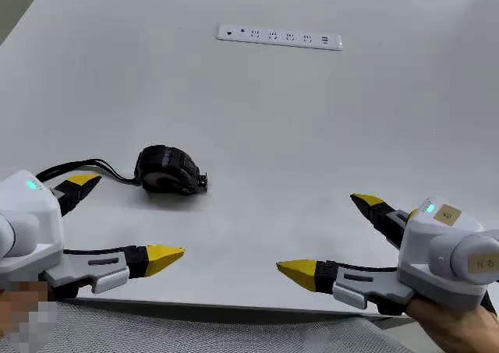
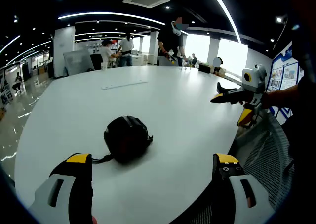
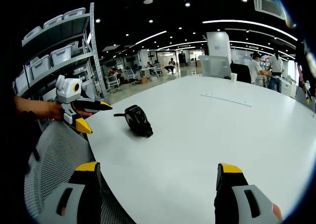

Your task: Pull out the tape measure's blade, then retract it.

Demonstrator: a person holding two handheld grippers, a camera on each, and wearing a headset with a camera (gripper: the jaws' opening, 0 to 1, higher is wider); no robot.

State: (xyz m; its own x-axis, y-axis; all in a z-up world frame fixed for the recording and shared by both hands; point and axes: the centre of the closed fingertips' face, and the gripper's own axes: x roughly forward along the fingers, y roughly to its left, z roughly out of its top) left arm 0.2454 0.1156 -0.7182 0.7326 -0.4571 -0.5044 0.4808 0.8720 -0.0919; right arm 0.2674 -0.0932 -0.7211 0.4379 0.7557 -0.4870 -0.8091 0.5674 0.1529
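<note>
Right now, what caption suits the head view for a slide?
Both open, left gripper and right gripper hover over the table; tape measure lies near the left, power strip beyond.

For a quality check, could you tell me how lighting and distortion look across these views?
Head view: soft even light, tape measure sharp, faint shadow. Left gripper view: fisheye curves the table edge, windows overexposed. Right gripper view: same curvature, bright ceiling lights.

My left gripper (image 1: 136, 215) and right gripper (image 1: 318, 232): white-grey housings, black jaws tipped yellow, a small green light on each.
</note>
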